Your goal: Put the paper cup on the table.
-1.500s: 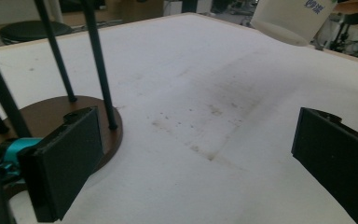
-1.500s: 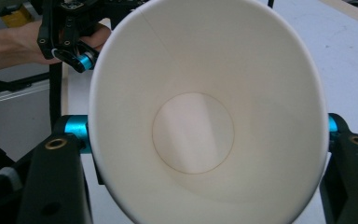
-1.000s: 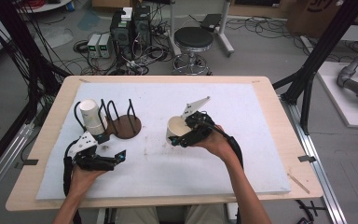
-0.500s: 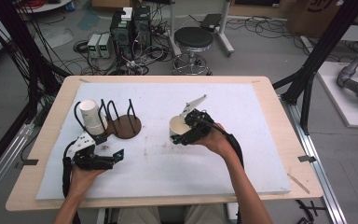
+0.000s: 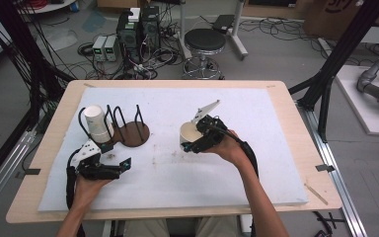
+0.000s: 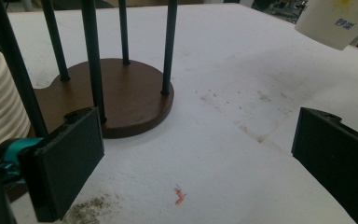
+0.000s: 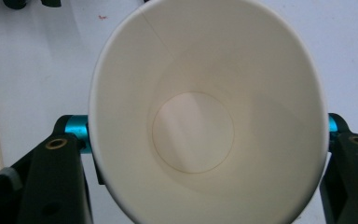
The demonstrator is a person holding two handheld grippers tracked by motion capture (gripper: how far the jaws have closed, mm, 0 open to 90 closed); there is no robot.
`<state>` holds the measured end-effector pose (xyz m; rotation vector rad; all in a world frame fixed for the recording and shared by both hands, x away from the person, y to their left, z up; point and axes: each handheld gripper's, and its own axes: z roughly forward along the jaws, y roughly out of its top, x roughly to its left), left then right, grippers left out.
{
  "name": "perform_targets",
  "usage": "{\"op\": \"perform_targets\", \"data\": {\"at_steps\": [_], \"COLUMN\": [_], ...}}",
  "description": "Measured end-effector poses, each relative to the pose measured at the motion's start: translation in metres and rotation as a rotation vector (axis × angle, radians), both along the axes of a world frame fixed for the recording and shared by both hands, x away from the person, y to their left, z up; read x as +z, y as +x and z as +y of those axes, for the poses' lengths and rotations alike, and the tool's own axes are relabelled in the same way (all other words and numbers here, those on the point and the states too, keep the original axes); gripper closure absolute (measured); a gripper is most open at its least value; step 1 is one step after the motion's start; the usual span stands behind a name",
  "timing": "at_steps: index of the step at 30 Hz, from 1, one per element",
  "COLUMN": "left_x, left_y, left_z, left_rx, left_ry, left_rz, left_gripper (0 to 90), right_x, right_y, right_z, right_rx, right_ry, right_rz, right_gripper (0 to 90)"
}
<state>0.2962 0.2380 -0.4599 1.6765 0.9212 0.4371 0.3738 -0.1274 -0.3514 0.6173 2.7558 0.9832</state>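
Paper cup sits squeezed between the jaws of my right gripper, near the middle of the white surface. Since a second ago I have lifted it a bit and tipped it, so its open mouth faces my camera. My left gripper has stayed at about 8 o'clock on the surface, jaws wide apart and holding nothing. At 12 o'clock from it stands the brown rack with a stack of cups beside its black posts.
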Motion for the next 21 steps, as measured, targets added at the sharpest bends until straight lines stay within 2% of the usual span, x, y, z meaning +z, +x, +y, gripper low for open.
{"op": "perform_targets", "data": {"at_steps": [10,21], "left_x": [0.0,0.0], "left_y": [-0.001,-0.002], "left_z": [0.0,0.002], "left_rx": [0.002,0.012], "left_ry": [-0.005,-0.021], "left_rz": [-0.006,-0.02], "left_gripper": [2.2,2.2], "right_x": [-0.002,-0.013], "right_y": [0.002,0.01], "right_z": [0.001,0.011], "right_rx": [-0.007,-0.01], "right_ry": [-0.006,-0.059], "right_rz": [-0.004,-0.006], "right_gripper": [30.5,30.4]}}
